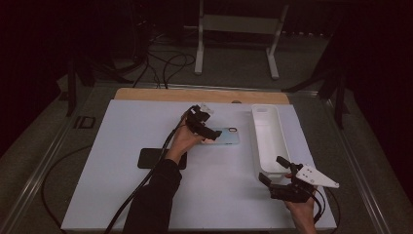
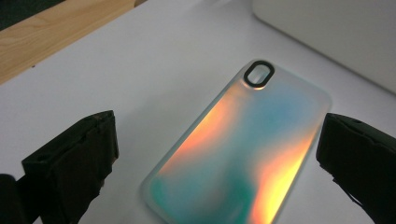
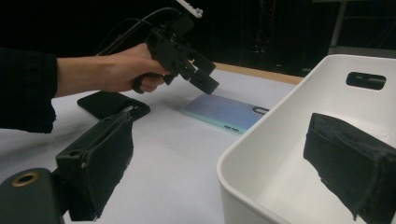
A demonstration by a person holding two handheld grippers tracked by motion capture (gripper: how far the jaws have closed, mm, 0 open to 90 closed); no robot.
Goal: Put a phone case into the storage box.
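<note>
An iridescent teal-and-orange phone case [image 1: 227,136] lies flat on the white table, its camera hole toward the white bin. My left gripper [image 1: 211,133] hovers just over the case's near end, open, jaws straddling it; in the left gripper view the case [image 2: 243,149] lies between the two black jaws without touching them. A black phone [image 1: 152,158] rests on the table beneath the left forearm. My right gripper [image 1: 275,169] is open at the near end of the white bin [image 1: 269,141], one jaw over the bin [image 3: 289,154], holding nothing.
A wooden strip [image 1: 199,94] runs along the table's far edge. Cables trail from both grippers off the front of the table. A white metal frame [image 1: 236,29] stands on the floor beyond. Bare white tabletop [image 1: 122,190] lies at the front left.
</note>
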